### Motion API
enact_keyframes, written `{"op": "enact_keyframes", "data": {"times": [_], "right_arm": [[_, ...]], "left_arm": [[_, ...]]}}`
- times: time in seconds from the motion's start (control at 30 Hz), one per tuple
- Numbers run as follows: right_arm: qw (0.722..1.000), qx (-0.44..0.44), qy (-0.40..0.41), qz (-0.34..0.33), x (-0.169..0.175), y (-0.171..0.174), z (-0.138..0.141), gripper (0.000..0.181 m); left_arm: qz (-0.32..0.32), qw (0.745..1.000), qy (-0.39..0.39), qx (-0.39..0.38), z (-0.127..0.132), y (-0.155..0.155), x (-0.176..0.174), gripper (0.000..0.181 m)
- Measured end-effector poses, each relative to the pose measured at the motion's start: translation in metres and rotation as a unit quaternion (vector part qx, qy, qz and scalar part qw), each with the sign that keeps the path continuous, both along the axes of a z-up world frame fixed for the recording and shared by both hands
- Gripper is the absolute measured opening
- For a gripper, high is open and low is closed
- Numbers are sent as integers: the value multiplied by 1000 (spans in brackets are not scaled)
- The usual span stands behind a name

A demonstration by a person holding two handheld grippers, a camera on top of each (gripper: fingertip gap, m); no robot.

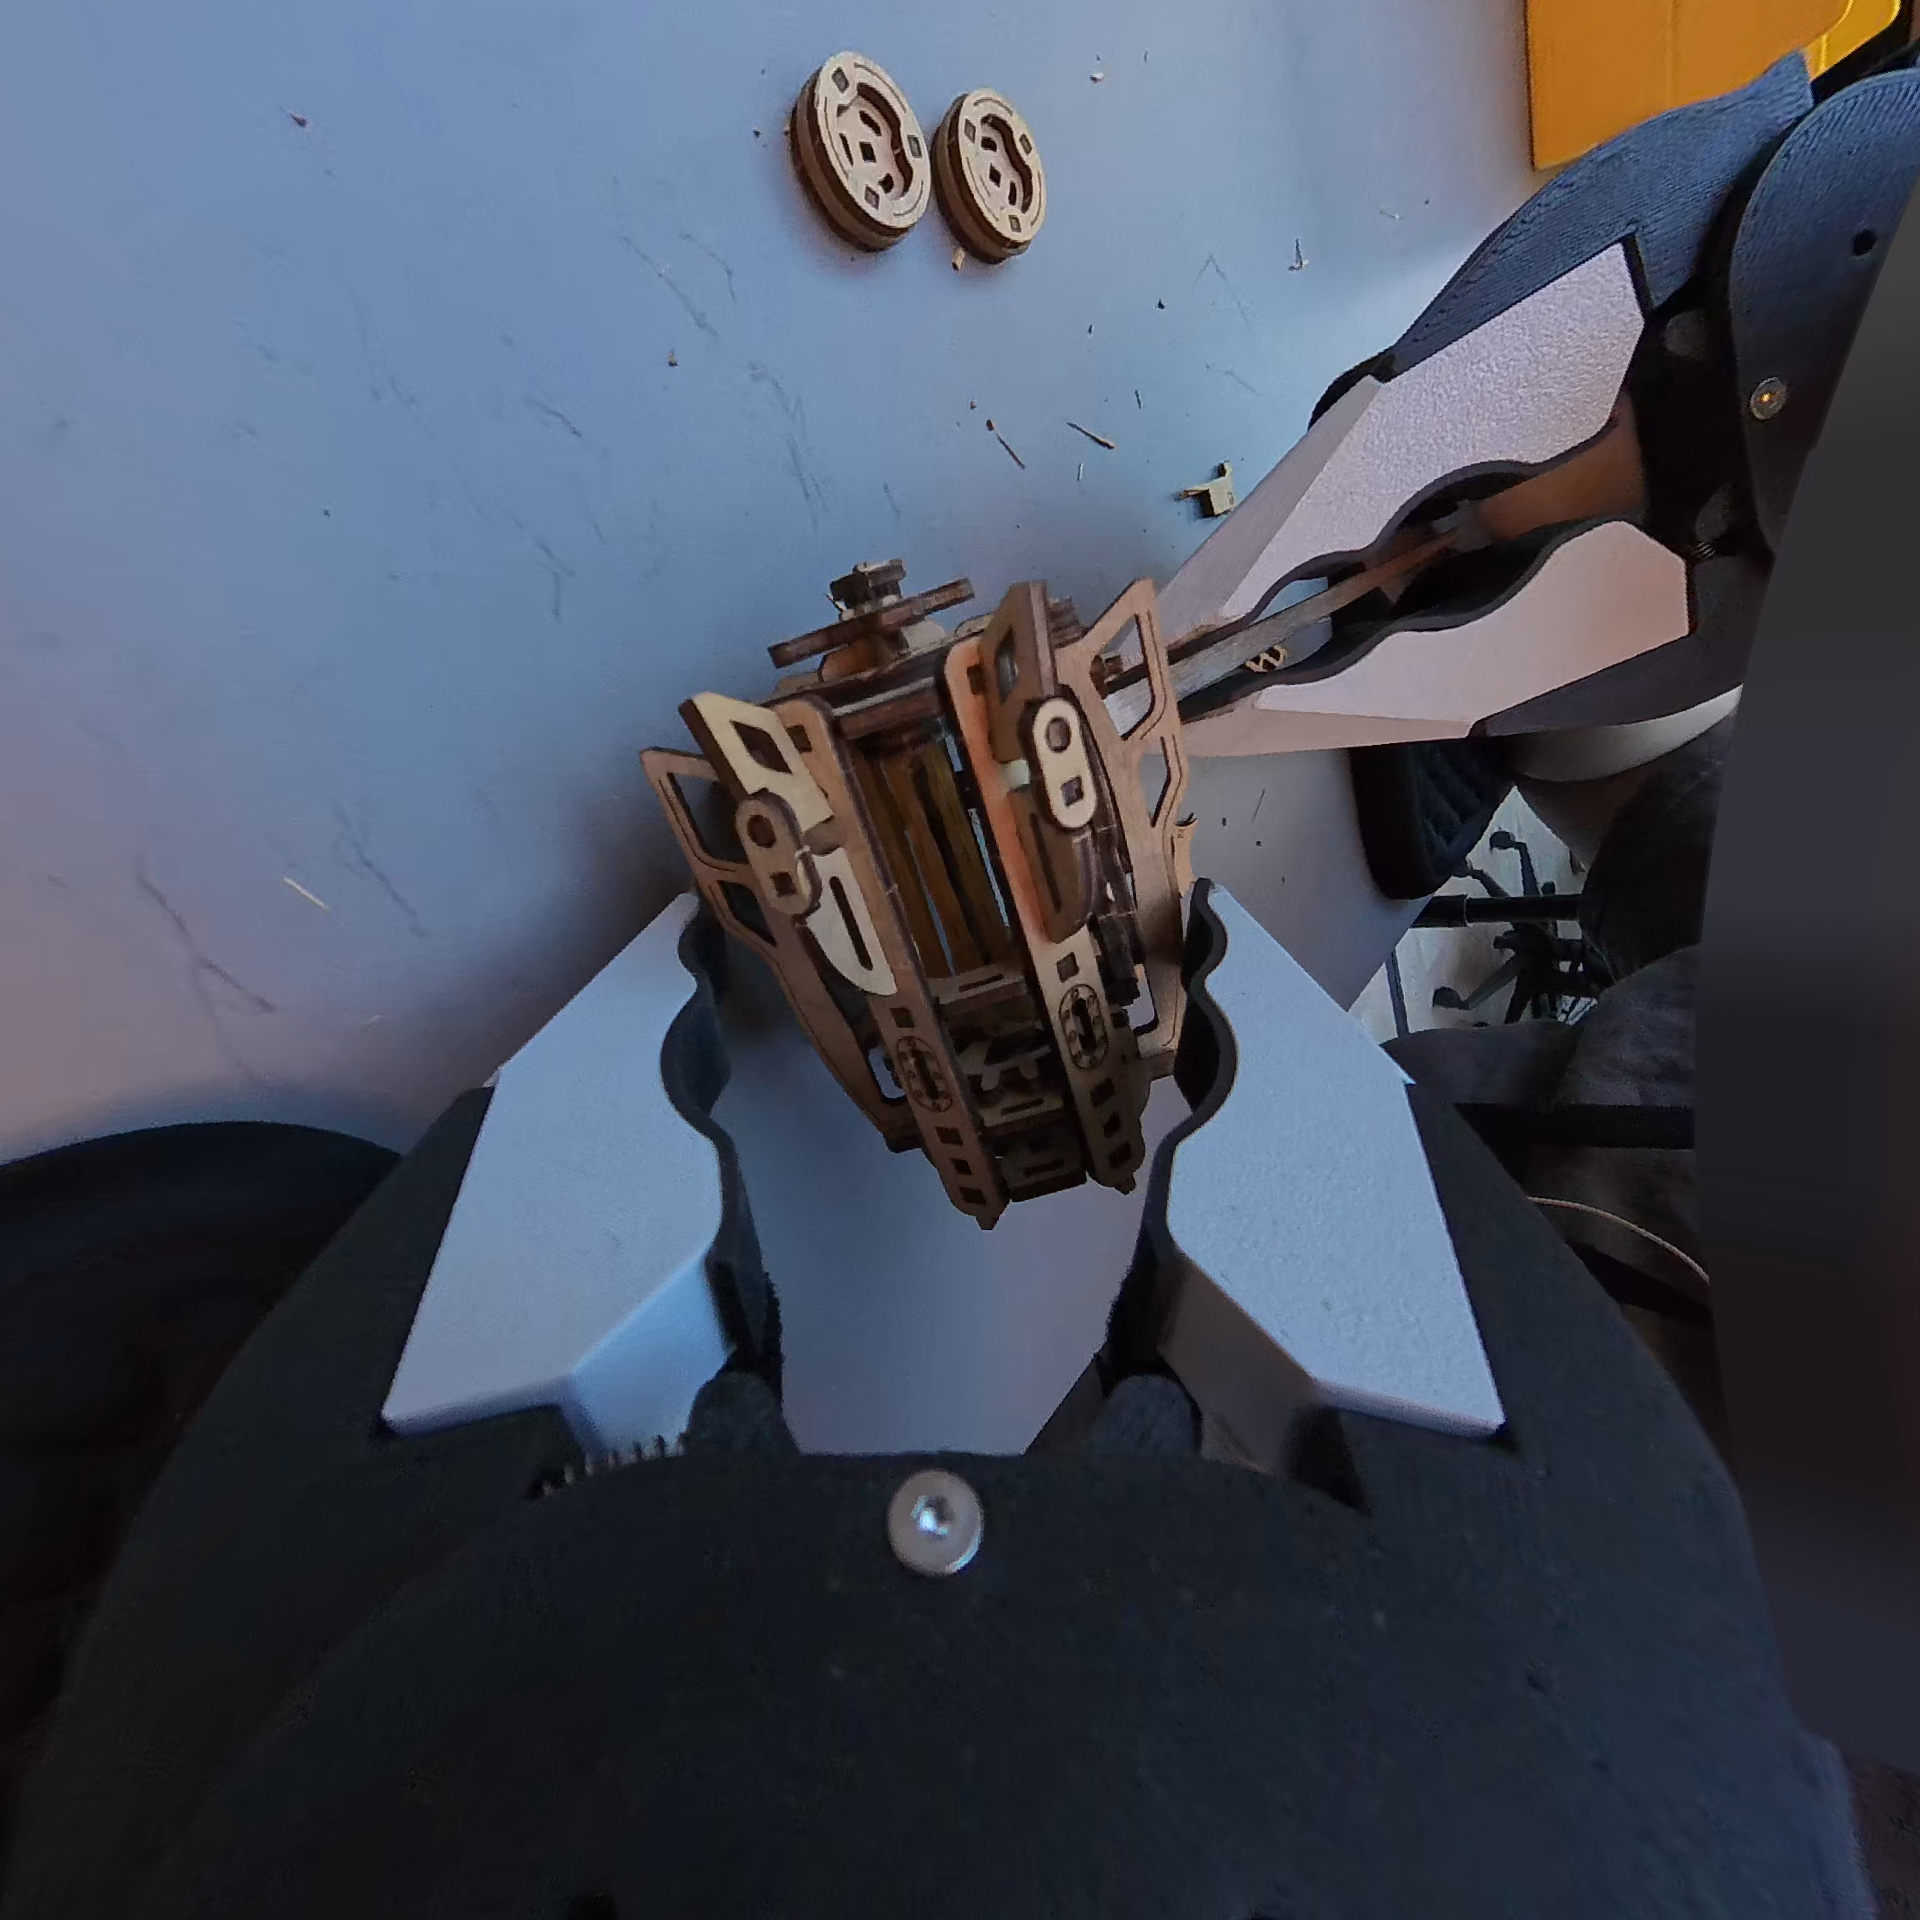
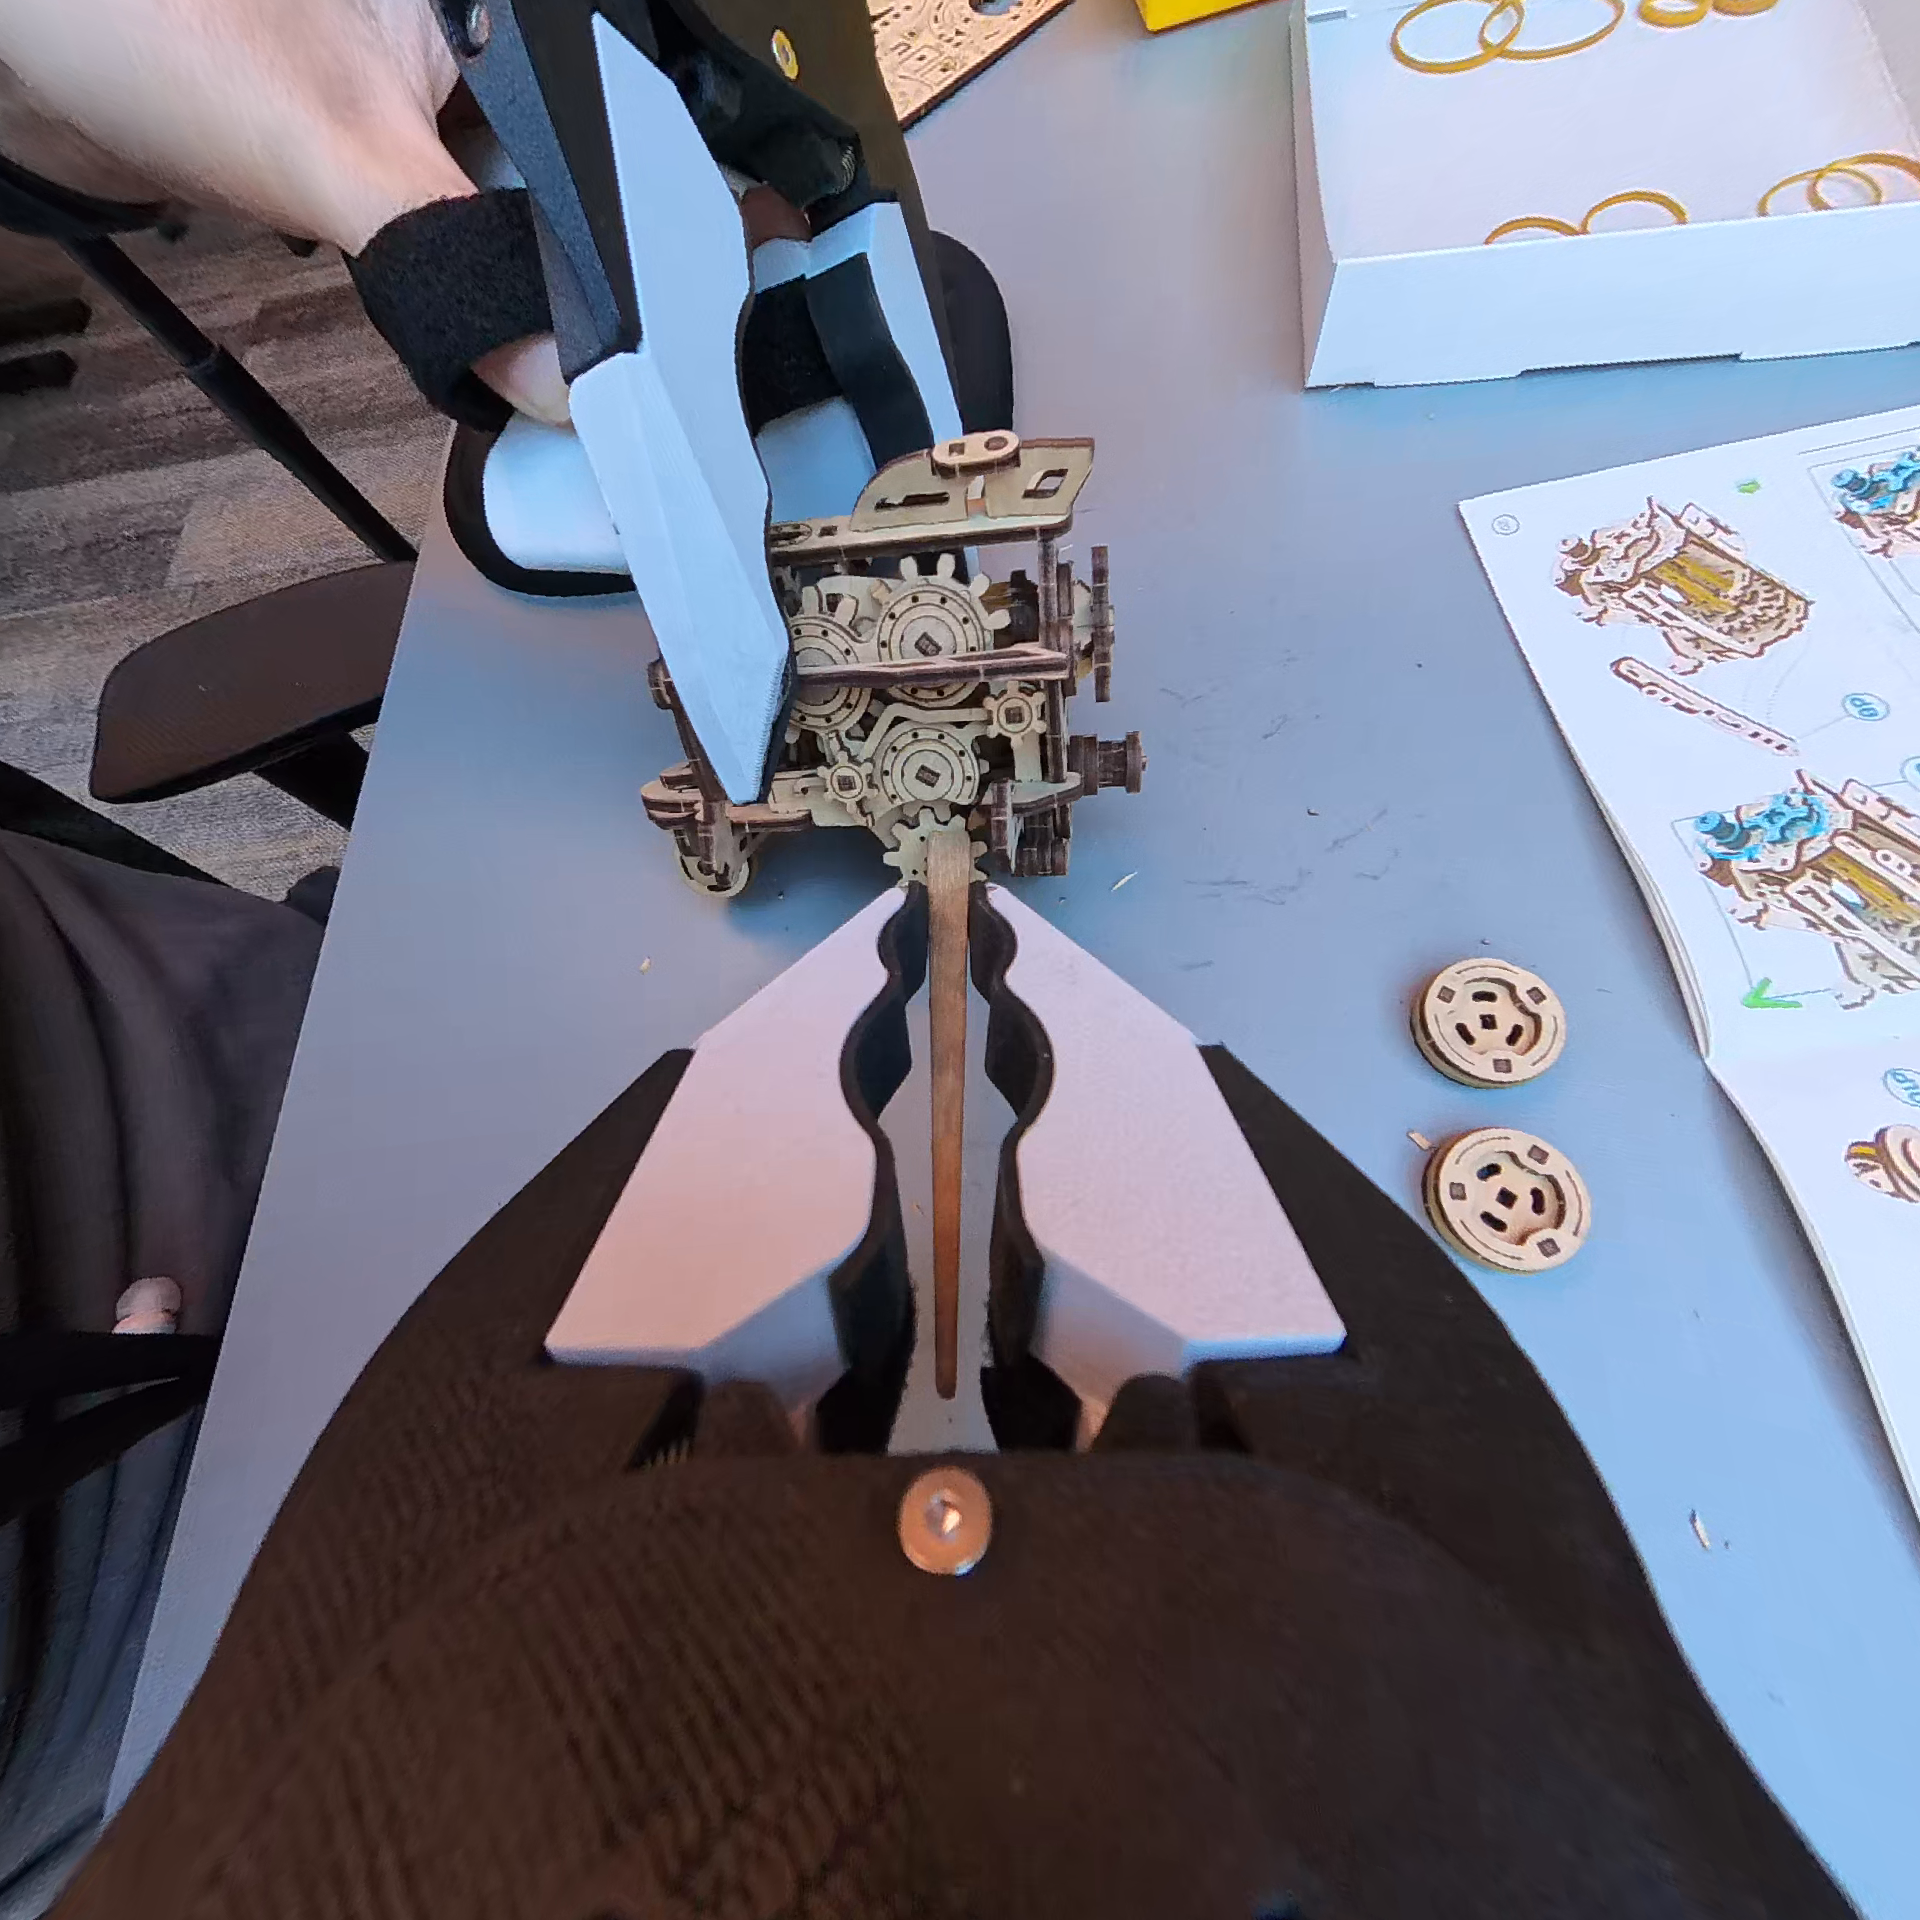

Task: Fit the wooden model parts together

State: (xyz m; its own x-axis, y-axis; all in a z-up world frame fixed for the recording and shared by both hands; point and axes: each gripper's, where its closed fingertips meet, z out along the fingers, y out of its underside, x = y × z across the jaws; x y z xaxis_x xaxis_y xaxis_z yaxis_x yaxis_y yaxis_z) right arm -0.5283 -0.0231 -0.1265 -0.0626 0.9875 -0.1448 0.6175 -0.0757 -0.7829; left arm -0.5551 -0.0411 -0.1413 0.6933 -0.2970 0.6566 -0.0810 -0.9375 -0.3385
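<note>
Two tongs on one wooden model
Our left gripper (image 1: 951, 935) clamps the pale laser-cut geared wooden model (image 1: 935, 914); our right gripper (image 2: 945, 904) pinches a thin flat wooden stick (image 2: 945, 1122) against it.

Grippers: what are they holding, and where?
Left gripper clamps the wooden model by its sides. Right gripper pinches a thin wooden stick along its length, tip at the model's gears.

My fingers (image 2: 748, 1164) are pale grey wedges with wavy black pads, set in black textured bodies with a silver screw (image 2: 943, 1523).
</note>
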Motion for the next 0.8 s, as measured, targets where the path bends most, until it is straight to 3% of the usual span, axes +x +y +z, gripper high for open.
{"op": "enact_keyframes", "data": {"times": [0.8], "right_arm": [[999,-4,-26,18,-2,1,-1,6]], "left_arm": [[-1,1000,11,6,-1,0,-1,88]]}}
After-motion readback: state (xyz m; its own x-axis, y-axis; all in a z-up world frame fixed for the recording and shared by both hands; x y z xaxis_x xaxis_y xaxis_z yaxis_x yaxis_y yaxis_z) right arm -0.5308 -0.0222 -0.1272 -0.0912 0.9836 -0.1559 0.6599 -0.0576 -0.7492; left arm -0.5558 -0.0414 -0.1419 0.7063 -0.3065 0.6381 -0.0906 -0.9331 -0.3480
